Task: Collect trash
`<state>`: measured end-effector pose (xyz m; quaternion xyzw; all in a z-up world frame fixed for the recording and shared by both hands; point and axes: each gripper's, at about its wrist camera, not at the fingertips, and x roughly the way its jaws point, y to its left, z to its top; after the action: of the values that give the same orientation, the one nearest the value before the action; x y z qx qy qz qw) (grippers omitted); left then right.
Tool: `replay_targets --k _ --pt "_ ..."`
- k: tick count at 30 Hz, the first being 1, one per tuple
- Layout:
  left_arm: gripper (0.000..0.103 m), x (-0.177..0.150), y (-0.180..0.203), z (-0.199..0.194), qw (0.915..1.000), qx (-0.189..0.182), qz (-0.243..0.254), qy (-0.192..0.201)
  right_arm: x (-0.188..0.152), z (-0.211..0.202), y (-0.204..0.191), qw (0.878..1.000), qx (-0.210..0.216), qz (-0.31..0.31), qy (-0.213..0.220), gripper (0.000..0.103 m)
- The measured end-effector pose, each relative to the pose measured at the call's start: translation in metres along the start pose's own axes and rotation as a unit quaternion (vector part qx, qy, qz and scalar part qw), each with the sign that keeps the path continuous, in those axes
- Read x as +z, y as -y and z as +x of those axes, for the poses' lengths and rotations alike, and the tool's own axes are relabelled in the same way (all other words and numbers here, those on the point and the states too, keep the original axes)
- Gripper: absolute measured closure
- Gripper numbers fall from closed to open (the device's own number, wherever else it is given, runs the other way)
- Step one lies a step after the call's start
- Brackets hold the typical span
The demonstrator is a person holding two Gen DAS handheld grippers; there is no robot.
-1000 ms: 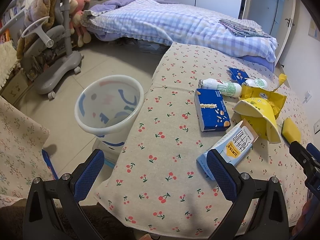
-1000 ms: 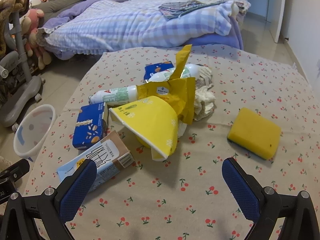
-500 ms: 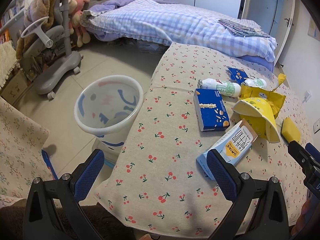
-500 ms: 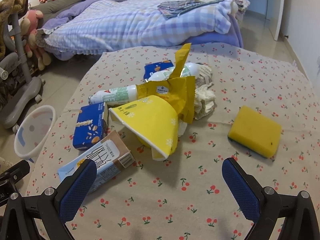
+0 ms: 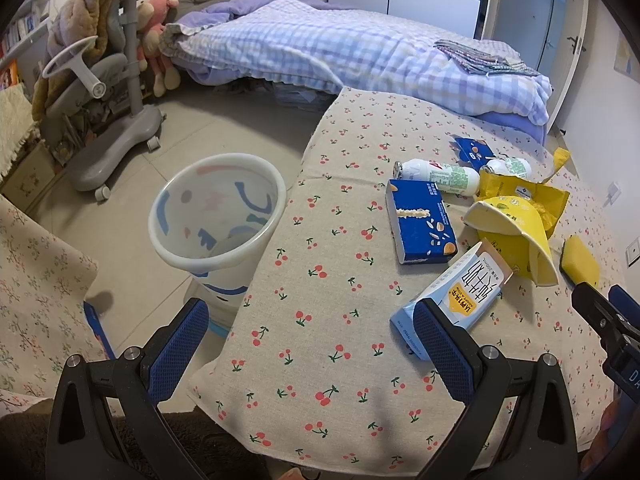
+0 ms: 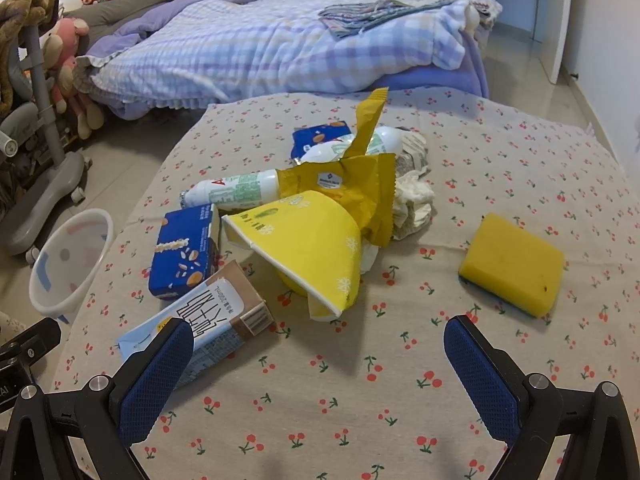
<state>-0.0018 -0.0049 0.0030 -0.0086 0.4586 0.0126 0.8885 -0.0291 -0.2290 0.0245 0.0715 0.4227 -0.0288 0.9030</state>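
Trash lies on the cherry-print tablecloth (image 6: 304,420): a light-blue milk carton (image 6: 200,328) (image 5: 456,296), a blue snack box (image 6: 184,252) (image 5: 420,220), a crushed yellow paper bowl (image 6: 312,256) (image 5: 516,236), a yellow wrapper (image 6: 348,184), a white bottle (image 6: 232,192) (image 5: 440,174), crumpled tissue (image 6: 412,200) and a small blue packet (image 6: 320,138). A white bin (image 5: 216,216) (image 6: 68,264) stands on the floor left of the table. My left gripper (image 5: 312,332) is open and empty over the table's near-left edge. My right gripper (image 6: 316,344) is open and empty, just short of the carton and bowl.
A yellow sponge (image 6: 512,264) lies on the table's right side. A bed (image 5: 360,52) with checked bedding stands beyond the table. A grey wheeled chair (image 5: 104,92) with soft toys stands at the left. A floral-covered surface (image 5: 36,272) sits at the near left.
Both grippers have barely shifted; the right wrist view has crept slightly toward the trash pile. Nothing was taken hold of or let go.
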Motion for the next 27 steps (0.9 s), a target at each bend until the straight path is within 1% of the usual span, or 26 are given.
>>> replay_targets --k 27 --pt "0.0 0.0006 0.0005 -0.0027 1.0 -0.005 0.002 0.0 -0.001 -0.0012 0.001 1.0 -0.001 0.002 0.001 0.0"
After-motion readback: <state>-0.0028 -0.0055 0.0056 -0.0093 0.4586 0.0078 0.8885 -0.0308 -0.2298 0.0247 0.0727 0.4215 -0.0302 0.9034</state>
